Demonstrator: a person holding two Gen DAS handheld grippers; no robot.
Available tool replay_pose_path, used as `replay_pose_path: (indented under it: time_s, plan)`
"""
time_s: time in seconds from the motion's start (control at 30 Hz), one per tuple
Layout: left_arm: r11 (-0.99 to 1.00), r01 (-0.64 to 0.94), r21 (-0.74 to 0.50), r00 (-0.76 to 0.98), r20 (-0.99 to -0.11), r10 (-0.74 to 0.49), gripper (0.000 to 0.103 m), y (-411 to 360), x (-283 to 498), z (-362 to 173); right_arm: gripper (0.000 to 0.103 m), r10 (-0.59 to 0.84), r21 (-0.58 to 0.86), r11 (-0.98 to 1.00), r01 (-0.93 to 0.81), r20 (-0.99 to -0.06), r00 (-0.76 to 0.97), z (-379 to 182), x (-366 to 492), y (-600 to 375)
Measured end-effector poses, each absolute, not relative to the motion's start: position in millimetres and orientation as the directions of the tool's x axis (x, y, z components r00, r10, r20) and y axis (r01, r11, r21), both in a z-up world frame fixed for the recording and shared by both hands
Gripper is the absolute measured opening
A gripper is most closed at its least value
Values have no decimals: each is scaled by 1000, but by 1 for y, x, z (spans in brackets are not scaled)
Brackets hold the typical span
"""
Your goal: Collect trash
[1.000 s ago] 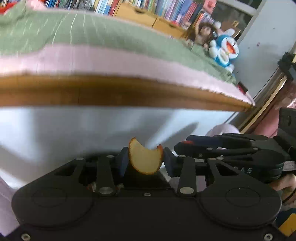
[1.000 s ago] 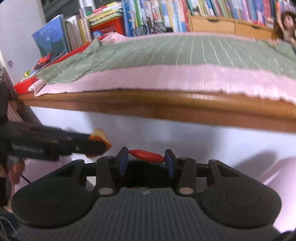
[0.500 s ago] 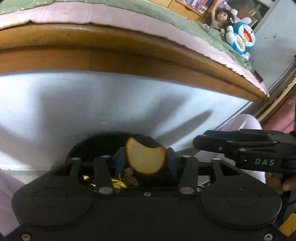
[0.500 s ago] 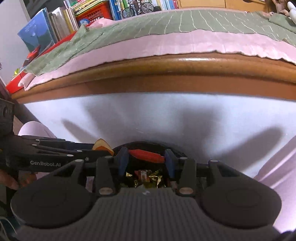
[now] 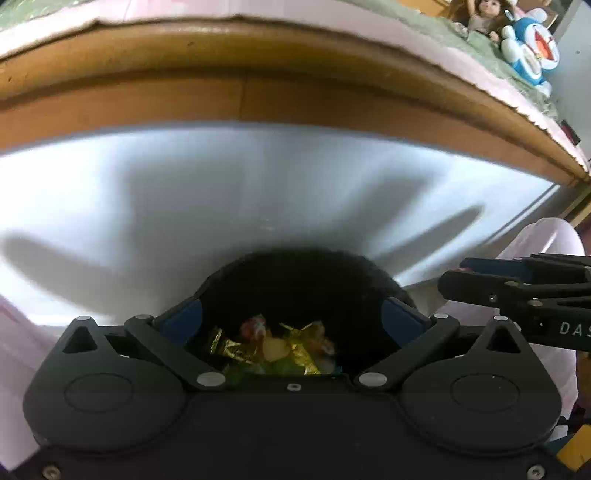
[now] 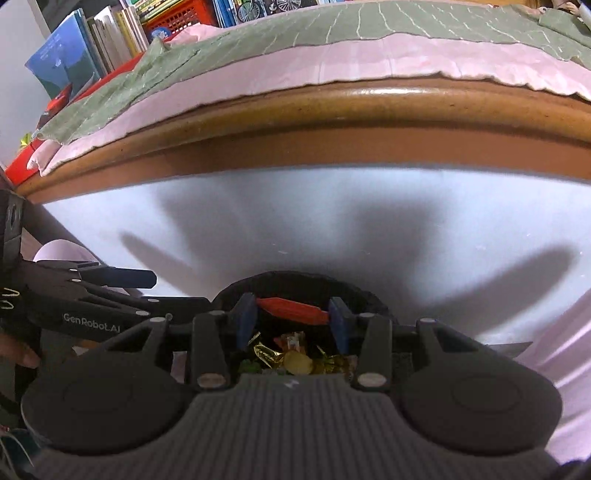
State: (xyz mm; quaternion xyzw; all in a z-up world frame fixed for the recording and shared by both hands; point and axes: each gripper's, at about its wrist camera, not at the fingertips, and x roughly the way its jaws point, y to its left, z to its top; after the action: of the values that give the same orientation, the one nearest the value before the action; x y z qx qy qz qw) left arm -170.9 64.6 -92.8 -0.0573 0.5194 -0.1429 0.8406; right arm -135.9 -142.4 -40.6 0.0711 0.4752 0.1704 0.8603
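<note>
Since prev. frames: I'd brought both hands down over the black bin [image 5: 306, 273] and the left tongs [image 5: 291, 317] went from pinching the apple slice to wide apart; jaws were opening at this moment, nothing between them. A pale yellow piece [image 5: 275, 349], prob. that same slice, lay in the bin among the wrappers, so I judged the left drop done and that hand free for the next pickup.

Right tongs [image 6: 292, 323] were clamped on the red wrapper [image 6: 291, 309], held crosswise betw. the blue pads [image 6: 246, 321], right over the bin mouth. Not yet let go. Next step, I judged: part the right jaws so it falls in.

Counts:
- tongs: 2 (one wide apart, one gripping)
- bin: 1, on the floor beside the bed [image 6: 332, 110]
- red wrapper in grip: 1
- pale slice in bin: 1
- gold foil wrappers [image 5: 299, 343] in bin: at least 2; heap too tangled for exact no.
- green scrap in bin: approx. 1, partly hidden
- toys on bed, far corner: 2, a doll [image 5: 480, 18] and a blue-white plush [image 5: 532, 48]
</note>
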Motion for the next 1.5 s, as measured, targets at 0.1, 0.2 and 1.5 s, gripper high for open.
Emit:
replay_pose_path:
  time_s: [0.1,0.2,1.5]
  plan:
    - [956,166,-240,415,-863,-289,103,67,-172,-94,47,363,282,930,-234,-798,481,-43,-135,-140]
    - [963,154,-222,419,-868,-267,103,69,-174,-96,48,366,280,928,-245,-802,473,-45,-132,-135]
    - [967,244,-70,157,-981,-111,103,38,-204,-149,103,136,122,967,-223,-989,49,-111,-147,-135]
